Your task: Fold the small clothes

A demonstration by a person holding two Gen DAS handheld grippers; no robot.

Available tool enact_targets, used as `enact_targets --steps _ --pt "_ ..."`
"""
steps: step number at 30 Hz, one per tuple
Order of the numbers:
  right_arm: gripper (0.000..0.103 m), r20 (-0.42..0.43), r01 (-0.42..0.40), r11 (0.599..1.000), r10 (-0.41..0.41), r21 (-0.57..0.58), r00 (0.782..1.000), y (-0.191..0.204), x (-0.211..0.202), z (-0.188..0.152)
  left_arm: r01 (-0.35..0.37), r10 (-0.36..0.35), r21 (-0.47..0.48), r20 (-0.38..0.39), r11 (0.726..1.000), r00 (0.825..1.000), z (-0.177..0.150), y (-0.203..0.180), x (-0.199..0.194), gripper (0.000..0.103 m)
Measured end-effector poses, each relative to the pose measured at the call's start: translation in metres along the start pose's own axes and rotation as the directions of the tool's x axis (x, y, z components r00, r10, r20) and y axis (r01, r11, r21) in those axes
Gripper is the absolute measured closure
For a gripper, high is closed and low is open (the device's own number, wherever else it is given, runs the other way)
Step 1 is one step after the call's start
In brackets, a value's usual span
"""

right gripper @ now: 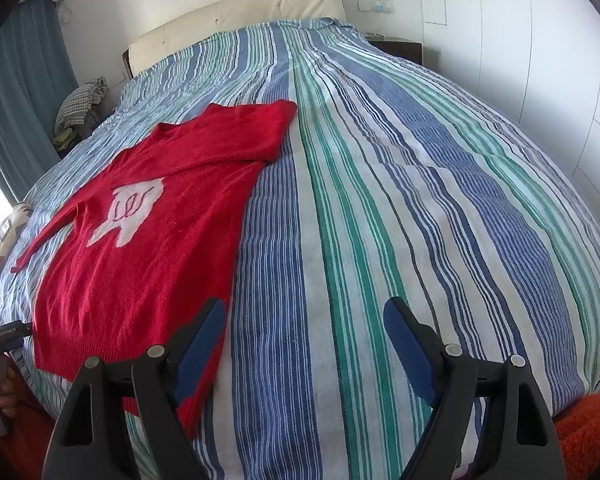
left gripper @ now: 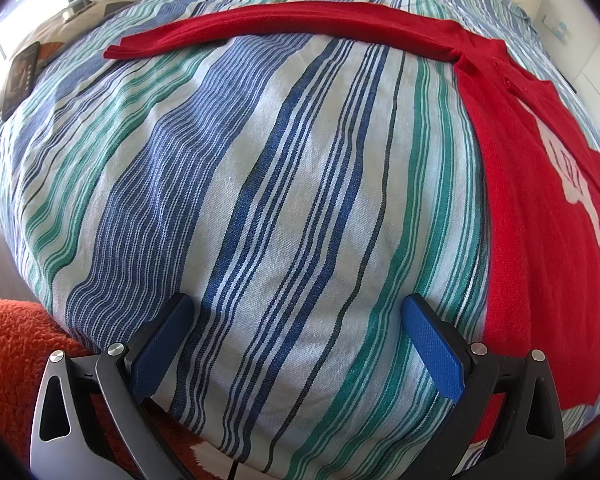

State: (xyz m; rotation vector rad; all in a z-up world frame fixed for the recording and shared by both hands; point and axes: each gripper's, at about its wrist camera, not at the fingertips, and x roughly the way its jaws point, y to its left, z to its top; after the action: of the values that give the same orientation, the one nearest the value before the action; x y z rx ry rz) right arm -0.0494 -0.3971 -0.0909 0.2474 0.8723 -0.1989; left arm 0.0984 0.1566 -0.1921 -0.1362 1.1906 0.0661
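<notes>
Running off the right edge of the left wrist view, the red sweater shows only partly; its white chest motif is unreadable. It lies flat on the striped bedspread, one sleeve outstretched. The left gripper and right gripper are both spread, holding nothing.

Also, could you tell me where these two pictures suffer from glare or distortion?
Left wrist view: window glare whites out the left edge; fisheye bulges the striped bedspread, bending the red sweater sleeve into an arc. Right wrist view: evenly lit, bedspread domed, dark vignette at the corners.
</notes>
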Motion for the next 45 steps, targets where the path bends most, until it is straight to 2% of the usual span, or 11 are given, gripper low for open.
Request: enact_targets --steps 17,20,23,26,28,33,36,38,39,42,45 --pt "0.022 -0.008 0.000 1.000 0.000 0.002 1.000 -0.002 0.003 -0.001 0.004 -0.004 -0.004 -0.002 1.000 1.000 0.000 0.000 -0.001 0.000" --pt "0.022 -0.008 0.003 1.000 -0.003 0.001 1.000 -0.002 0.003 -0.001 0.080 -0.080 -0.068 0.001 0.994 0.997 0.008 0.008 -0.020 0.002" --pt "0.022 -0.004 0.005 1.000 -0.005 0.003 1.000 -0.003 0.002 -0.002 0.225 -0.207 -0.138 0.134 0.965 0.969 0.037 0.034 -0.056 0.002" --pt "0.022 -0.016 0.004 1.000 -0.004 0.006 1.000 -0.004 0.006 -0.001 0.274 -0.213 -0.245 0.250 0.930 0.945 0.082 0.077 -0.073 0.001" --pt "0.022 -0.021 0.002 1.000 -0.002 0.006 1.000 -0.003 0.008 -0.001 0.308 -0.229 -0.340 0.254 0.888 0.940 0.110 0.110 -0.059 0.001" --pt "0.022 -0.032 0.001 1.000 -0.002 -0.018 0.999 0.003 0.012 -0.002 0.219 -0.152 -0.507 0.170 0.833 0.974 0.153 0.170 0.008 0.009" --pt "0.022 -0.054 0.008 0.999 -0.010 -0.032 0.999 0.006 0.016 -0.004 0.281 -0.237 -0.584 0.154 0.761 0.959 0.166 0.186 0.046 0.016" --pt "0.022 -0.065 0.011 0.999 -0.013 -0.041 0.998 0.008 0.019 -0.006 0.302 -0.237 -0.604 0.188 0.737 0.953 0.175 0.188 0.056 0.017" --pt "0.022 -0.068 0.012 0.999 -0.016 -0.048 0.998 0.009 0.020 -0.006 0.309 -0.227 -0.607 0.210 0.732 0.951 0.177 0.187 0.055 0.026" --pt "0.022 -0.068 0.011 0.998 -0.015 -0.062 0.998 0.012 0.021 -0.006 0.279 -0.197 -0.602 0.201 0.748 0.960 0.187 0.184 0.062 0.098" --pt "0.022 -0.065 -0.003 0.998 -0.001 -0.059 0.998 0.013 0.022 -0.006 0.231 -0.135 -0.539 0.212 0.810 0.968 0.202 0.163 0.041 0.101"
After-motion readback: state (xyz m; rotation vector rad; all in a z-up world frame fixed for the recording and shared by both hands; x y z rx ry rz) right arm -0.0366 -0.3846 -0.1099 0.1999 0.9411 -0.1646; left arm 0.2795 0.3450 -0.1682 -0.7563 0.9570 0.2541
